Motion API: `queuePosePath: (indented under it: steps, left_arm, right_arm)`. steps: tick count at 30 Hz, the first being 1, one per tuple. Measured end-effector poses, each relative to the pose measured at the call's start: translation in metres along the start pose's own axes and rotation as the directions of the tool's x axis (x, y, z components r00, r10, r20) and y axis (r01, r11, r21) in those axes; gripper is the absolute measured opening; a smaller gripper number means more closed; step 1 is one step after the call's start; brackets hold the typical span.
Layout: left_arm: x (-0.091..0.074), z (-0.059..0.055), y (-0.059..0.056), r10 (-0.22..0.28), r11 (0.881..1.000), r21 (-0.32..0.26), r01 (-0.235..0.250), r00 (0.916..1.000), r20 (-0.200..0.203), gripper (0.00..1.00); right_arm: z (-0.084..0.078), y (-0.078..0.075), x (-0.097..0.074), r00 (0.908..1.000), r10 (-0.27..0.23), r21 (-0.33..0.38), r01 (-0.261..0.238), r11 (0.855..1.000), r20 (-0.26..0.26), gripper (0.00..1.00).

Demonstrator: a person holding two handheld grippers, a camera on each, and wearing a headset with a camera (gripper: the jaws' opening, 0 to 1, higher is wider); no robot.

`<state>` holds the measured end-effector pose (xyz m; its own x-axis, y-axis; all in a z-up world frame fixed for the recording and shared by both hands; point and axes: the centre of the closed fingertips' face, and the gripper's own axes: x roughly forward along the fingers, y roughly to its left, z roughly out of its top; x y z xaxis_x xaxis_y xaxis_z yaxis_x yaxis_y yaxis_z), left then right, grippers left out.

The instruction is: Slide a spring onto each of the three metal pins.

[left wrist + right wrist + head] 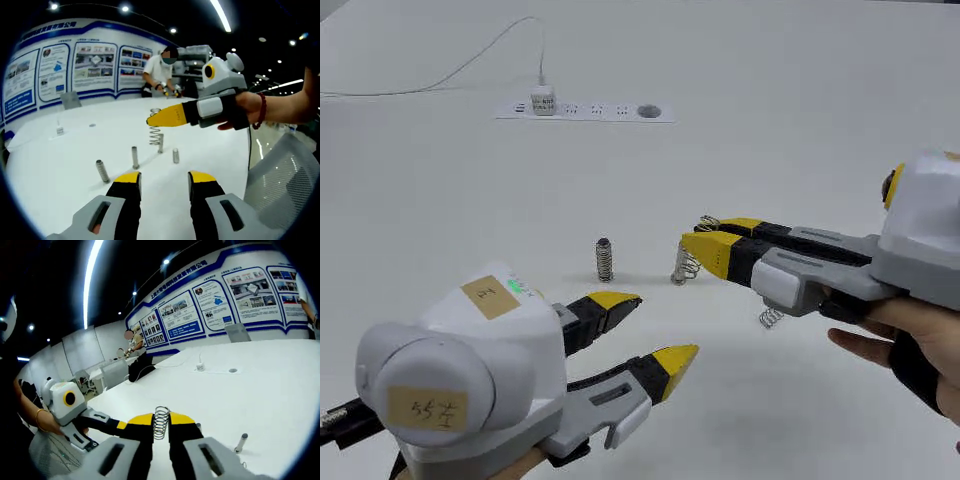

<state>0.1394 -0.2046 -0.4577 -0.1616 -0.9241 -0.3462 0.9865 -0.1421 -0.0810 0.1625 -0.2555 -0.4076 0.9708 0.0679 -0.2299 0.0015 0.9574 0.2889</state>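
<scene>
White worktable (pixel 750 80), matt. Power strip (pixel 585 111) toward far edge, with white plug (pixel 541 100) and cable (pixel 542 55). Blue-trimmed display boards (pixel 235 295) along wall. Dark ceiling with strip light (pixel 92 270). Mesh chair back (pixel 285 182) beside table.

My left gripper (pixel 660 325), grey body with black-and-yellow jaws: held low, pointing forward, jaws parted wide, nothing between them. My right gripper (pixel 695 232), same build: reaches in from right, roughly level, jaws closed on coiled metal spring (pixel 161 423), upright between yellow tips. Right hand (pixel 895 340) grips handle underneath.
</scene>
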Motion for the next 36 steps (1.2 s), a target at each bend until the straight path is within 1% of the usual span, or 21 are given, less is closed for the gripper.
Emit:
queuePosePath:
  steps: [1,2,4,7,10,17,24,28,29,36]
  left_arm:
    - [0.000,-0.001,0.000,0.002,1.000,0.003,-0.002,1.0000,-0.003,0.39]
    - [0.000,-0.002,0.001,0.006,1.000,0.005,-0.006,1.0000,-0.006,0.39]
    - [0.000,-0.004,0.002,0.014,1.000,0.010,-0.014,0.9998,-0.016,0.41]
    - [0.001,-0.008,0.003,0.021,1.000,0.022,-0.021,0.9994,-0.028,0.44]
    - [0.001,-0.010,0.003,0.023,1.000,0.022,-0.022,0.9992,-0.033,0.47]
    - [0.002,-0.016,0.004,0.027,0.999,0.032,-0.025,0.9985,-0.048,0.49]
    - [0.002,-0.019,0.005,0.032,0.999,0.015,-0.031,0.9981,-0.053,0.54]
    - [0.002,-0.020,0.007,0.035,0.999,0.010,-0.035,0.9978,-0.056,0.56]
    - [0.003,-0.021,0.007,0.035,0.999,0.009,-0.035,0.9976,-0.060,0.56]
    - [0.003,-0.023,0.007,0.031,1.000,-0.002,-0.031,0.9974,-0.066,0.57]
  right_arm:
    - [-0.001,-0.002,0.001,1.0000,-0.004,-0.005,0.004,1.000,-0.006,0.12]
    - [-0.003,-0.007,0.002,0.9994,-0.022,-0.024,0.021,0.999,-0.027,0.12]
    - [-0.004,-0.012,0.005,0.9987,-0.035,-0.057,0.033,0.998,-0.036,0.12]
    - [-0.003,-0.018,0.008,0.9984,-0.045,-0.064,0.042,0.997,-0.033,0.12]
    - [-0.001,-0.023,0.011,0.9982,-0.053,-0.072,0.051,0.996,-0.029,0.12]
    - [0.003,-0.038,0.020,0.9966,-0.081,-0.112,0.078,0.991,-0.014,0.12]
    - [-0.003,-0.048,0.030,0.9951,-0.095,-0.129,0.091,0.988,-0.029,0.12]
    - [-0.006,-0.054,0.035,0.9933,-0.110,-0.158,0.103,0.982,-0.035,0.12]
    - [-0.007,-0.057,0.036,0.9921,-0.120,-0.160,0.113,0.981,-0.036,0.12]
    - [-0.010,-0.065,0.042,0.9901,-0.134,-0.158,0.125,0.979,-0.043,0.12]
